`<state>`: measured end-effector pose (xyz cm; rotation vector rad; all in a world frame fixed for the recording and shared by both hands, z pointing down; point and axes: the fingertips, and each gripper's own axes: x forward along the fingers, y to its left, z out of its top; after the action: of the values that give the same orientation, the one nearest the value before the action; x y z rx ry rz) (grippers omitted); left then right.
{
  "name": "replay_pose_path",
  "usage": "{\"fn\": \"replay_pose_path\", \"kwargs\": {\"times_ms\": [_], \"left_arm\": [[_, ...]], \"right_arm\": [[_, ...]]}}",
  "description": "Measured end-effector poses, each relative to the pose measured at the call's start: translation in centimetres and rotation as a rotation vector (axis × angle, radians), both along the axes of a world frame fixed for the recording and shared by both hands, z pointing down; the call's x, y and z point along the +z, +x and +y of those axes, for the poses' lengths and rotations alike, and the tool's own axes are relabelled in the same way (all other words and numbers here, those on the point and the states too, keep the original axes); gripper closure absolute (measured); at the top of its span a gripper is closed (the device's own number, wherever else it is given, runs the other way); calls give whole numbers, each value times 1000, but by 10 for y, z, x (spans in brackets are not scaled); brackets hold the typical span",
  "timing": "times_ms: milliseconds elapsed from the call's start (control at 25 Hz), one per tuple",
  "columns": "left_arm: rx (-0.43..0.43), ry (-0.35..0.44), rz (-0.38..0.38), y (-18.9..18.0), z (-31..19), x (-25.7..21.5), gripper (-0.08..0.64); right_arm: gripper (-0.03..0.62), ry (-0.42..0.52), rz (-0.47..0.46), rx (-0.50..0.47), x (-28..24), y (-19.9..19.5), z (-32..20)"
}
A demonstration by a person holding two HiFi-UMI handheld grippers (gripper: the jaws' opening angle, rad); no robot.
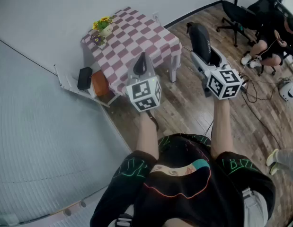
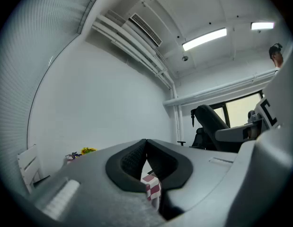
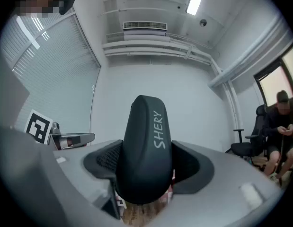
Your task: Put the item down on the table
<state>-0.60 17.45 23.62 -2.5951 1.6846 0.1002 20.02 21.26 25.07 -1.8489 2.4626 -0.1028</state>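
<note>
A black oblong case [image 1: 201,36] with pale lettering stands upright between the jaws of my right gripper [image 1: 206,51], which is shut on it above the wooden floor, right of the table. In the right gripper view the case [image 3: 147,145] fills the gap of the right gripper [image 3: 146,167], both pads pressing its sides. The small table [image 1: 151,44] wears a red-and-white checked cloth and stands ahead and to the left. My left gripper [image 1: 142,60] hovers over the table's near corner, shut and empty; its fingertips [image 2: 146,144] meet, with checked cloth [image 2: 153,189] showing below them.
A pot of yellow flowers [image 1: 104,26] and a small dark bunch [image 1: 97,40] sit at the table's far left edge. A white rack with a black box [image 1: 84,78] and an orange object [image 1: 100,83] leans beside it. A seated person [image 1: 271,39], office chairs and cables occupy the right.
</note>
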Motion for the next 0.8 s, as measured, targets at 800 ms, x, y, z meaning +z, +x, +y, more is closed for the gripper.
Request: {"fn": "replay_pose_path", "kwargs": {"times_ms": [800], "left_arm": [[-43,32,8,-15,-12,-14,551]], "right_arm": [[268,33,-33,-33,-11,-8,-22]]}}
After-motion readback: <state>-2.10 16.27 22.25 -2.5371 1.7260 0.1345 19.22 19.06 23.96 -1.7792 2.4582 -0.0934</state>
